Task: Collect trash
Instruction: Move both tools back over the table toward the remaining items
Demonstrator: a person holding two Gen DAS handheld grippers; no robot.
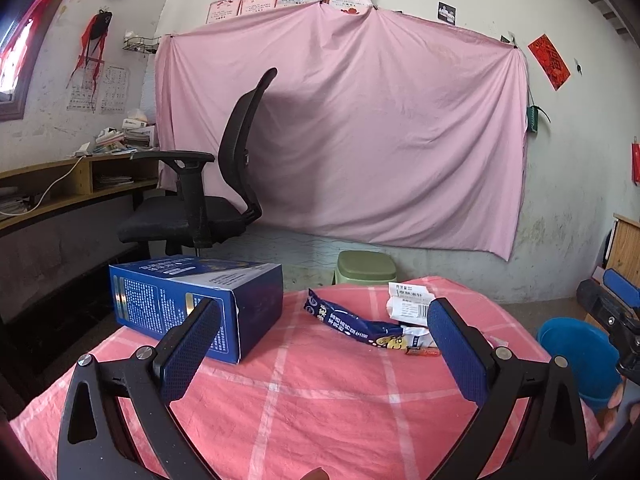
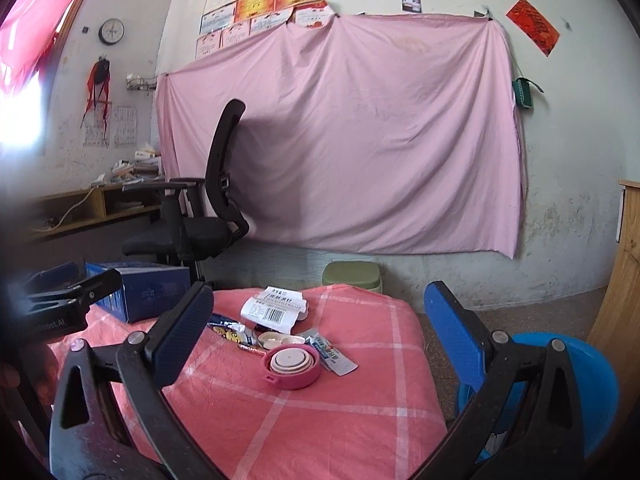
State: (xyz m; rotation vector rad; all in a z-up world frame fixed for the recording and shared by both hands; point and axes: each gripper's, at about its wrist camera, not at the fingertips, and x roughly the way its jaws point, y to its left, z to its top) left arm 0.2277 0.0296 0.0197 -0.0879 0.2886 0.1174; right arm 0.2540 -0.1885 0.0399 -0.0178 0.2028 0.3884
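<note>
Trash lies on a table covered with a pink checked cloth [image 1: 320, 392]. A blue carton [image 1: 192, 304] sits at its far left. To the right lie a dark blue snack wrapper [image 1: 352, 320] and a white paper packet [image 1: 408, 300]. My left gripper [image 1: 324, 336] hovers open over the near cloth, nothing between its fingers. In the right wrist view, a pink round lid [image 2: 292, 364], the white packet [image 2: 274, 310], a small sachet [image 2: 334, 354] and the snack wrapper [image 2: 230, 330] cluster mid-table. My right gripper [image 2: 320, 320] is open and empty above them. A blue bin [image 2: 576, 384] stands at the right.
A black office chair [image 1: 212, 184] stands behind the table before a pink sheet on the wall. A green stool [image 1: 366, 268] sits on the floor beyond the far edge. A wooden desk [image 1: 60, 188] runs along the left wall. Wooden furniture [image 2: 624, 280] stands at the right.
</note>
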